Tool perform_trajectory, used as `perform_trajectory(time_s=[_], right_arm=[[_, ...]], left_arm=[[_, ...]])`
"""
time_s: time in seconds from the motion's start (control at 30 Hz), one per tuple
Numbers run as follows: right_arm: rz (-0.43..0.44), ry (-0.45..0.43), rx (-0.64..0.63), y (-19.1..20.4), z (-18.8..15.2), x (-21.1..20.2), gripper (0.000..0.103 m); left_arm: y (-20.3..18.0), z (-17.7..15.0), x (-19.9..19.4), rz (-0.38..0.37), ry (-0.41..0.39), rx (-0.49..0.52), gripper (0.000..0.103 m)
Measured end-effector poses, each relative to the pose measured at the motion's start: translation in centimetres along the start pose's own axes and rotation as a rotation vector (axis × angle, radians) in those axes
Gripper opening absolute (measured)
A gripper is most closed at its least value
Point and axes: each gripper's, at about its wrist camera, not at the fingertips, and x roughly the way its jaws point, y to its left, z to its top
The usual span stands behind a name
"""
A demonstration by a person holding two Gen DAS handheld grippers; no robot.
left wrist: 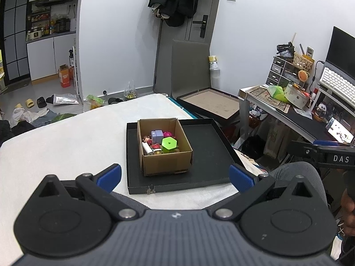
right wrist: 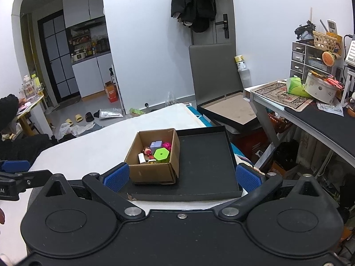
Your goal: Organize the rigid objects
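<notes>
Small hard toys lie heaped in one cardboard box (left wrist: pixel 165 148), at centre frame in both views. Countable on top: one green hexagonal piece (left wrist: pixel 169 143), one lavender cube (left wrist: pixel 157 135), one pink ball (left wrist: pixel 168 134) and one white cylinder (left wrist: pixel 146 148); several smaller red and tan figures sit underneath, too tangled to count.

Handling judgement: the toys look like moulded plastic, so light, stiff, smooth-skinned and not fragile. The hexagon's flat side faces offer the surest pinch; the cube likewise across two opposite faces. The ball would tend to slip, so it needs a hold across its widest part. The box is thin board, open-topped and light; pinching one wall should lift it, though the wall may flex.

The box stands in the left part of one shallow black tray (left wrist: pixel 208 153), whose remaining floor shows bare. The tray rests on a white-covered surface (left wrist: pixel 66 137).

All the toys seen are gathered in the box. That fits either a finished gathering or a stock waiting to be laid out on the tray; the frames do not settle which.

Left gripper (left wrist: pixel 175 176): jaws spread wide, holding nothing, hovering at the tray's near edge. Right gripper (right wrist: pixel 182 176): jaws likewise spread and empty, on the near side of the box.

Further out: one second black tray (left wrist: pixel 210 104) with a brown floor, upper right, and one cluttered desk (left wrist: pixel 299 119) at the right edge.
</notes>
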Motion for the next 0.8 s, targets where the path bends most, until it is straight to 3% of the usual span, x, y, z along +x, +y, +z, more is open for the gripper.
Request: perform_trajectory(time_s=[0.3,0.8], right_arm=[[-0.031,-0.006,-0.064,0.64,-0.10,-0.08,0.103],[-0.046,-0.009,-0.031,-0.02,-0.17,0.00,0.103]], left_arm=[[-0.05,0.04,-0.27,0.003,-0.003,0.004,0.102],[-0.08,-0.19,-0.48,0.000,-0.019,0.007,0.102]])
